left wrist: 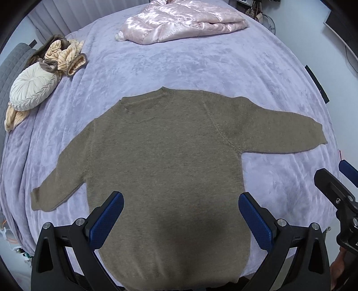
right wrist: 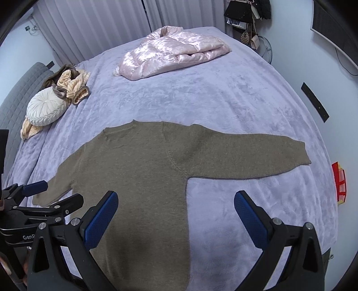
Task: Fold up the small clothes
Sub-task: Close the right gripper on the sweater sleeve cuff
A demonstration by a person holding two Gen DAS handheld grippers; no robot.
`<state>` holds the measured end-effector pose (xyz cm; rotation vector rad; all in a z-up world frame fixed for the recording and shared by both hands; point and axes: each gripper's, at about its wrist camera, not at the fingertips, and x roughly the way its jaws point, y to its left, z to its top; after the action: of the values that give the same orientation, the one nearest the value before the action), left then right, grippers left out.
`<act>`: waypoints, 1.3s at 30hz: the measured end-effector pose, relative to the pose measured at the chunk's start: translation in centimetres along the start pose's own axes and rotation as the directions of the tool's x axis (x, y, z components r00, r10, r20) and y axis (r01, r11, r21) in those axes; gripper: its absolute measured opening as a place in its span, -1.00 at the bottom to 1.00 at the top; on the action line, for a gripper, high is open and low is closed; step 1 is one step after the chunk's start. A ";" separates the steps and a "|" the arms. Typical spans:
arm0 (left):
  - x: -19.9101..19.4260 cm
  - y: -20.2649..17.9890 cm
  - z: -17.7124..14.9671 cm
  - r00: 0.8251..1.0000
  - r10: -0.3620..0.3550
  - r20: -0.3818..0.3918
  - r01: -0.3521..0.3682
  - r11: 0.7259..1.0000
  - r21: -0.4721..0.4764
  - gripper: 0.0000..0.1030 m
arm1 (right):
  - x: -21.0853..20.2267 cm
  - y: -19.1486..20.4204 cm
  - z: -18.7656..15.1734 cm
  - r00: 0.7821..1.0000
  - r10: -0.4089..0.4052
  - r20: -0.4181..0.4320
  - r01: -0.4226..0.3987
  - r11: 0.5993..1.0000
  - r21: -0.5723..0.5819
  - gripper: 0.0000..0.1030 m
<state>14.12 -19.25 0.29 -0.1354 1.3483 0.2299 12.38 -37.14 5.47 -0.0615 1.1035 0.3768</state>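
On the left wrist camera I see the brown sweater (left wrist: 165, 170) spread flat and face up on the lilac blanket (left wrist: 201, 67), both sleeves stretched out to the sides, collar pointing away from me. My left gripper (left wrist: 181, 212) hangs over the sweater's lower body, fingers spread wide and holding nothing; their blue pads (left wrist: 107, 220) frame the hem area. Beyond the sweater's collar lies a shiny pink quilted jacket (left wrist: 181, 20). Off past the sweater's left sleeve sit a round cream cushion (left wrist: 33, 89) and a bundle of peach striped clothes (left wrist: 64, 54). The right gripper (left wrist: 342, 179) pokes in just beyond the sweater's right side.

On the right wrist camera, the sweater (right wrist: 138, 179) fills the middle, its right sleeve reaching across the blanket (right wrist: 223, 94). My right gripper (right wrist: 176, 212) is likewise wide apart and empty, one finger over the sweater's body, the other over bare blanket beside it. The left gripper (right wrist: 44, 194) shows near the sweater's left cuff, open too. The pink jacket (right wrist: 172, 53) lies well beyond the collar, the cushion (right wrist: 48, 108) and peach clothes (right wrist: 73, 86) beyond the left sleeve.
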 end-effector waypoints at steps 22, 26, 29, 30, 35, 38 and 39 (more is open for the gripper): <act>6.3 -9.8 5.2 0.992 0.067 -0.109 -0.065 0.998 0.017 1.00 | 7.0 -19.7 3.5 0.994 -0.093 -0.060 0.102 0.979 0.175 1.00; 7.3 -10.9 5.4 0.990 0.068 -0.126 -0.066 0.998 0.020 1.00 | 8.6 -23.6 3.2 0.989 -0.122 -0.086 0.139 0.966 0.220 1.00; 7.8 -11.6 5.4 0.988 0.074 -0.132 -0.071 0.997 0.029 1.00 | 10.2 -26.8 2.8 0.986 -0.127 -0.106 0.151 0.952 0.268 1.00; 7.9 -11.7 5.3 0.988 0.076 -0.135 -0.072 0.997 0.034 1.00 | 10.8 -28.0 2.7 0.987 -0.119 -0.110 0.146 0.946 0.289 1.00; 8.3 -11.7 5.0 0.986 0.086 -0.143 -0.082 0.996 0.033 1.00 | 14.7 -33.2 2.1 0.986 -0.089 -0.142 0.137 0.916 0.378 1.00; 8.6 -11.1 4.6 0.983 0.099 -0.157 -0.097 0.995 0.019 1.00 | 17.1 -35.0 1.9 0.986 -0.051 -0.156 0.112 0.903 0.416 0.97; 8.7 -10.9 4.5 0.981 0.103 -0.162 -0.102 0.995 0.015 1.00 | 17.8 -35.4 2.0 0.988 -0.035 -0.149 0.096 0.900 0.425 0.87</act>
<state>22.80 -28.00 -7.61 -0.0804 1.5205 0.3066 32.71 -65.05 -14.09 0.2720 1.2978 0.0597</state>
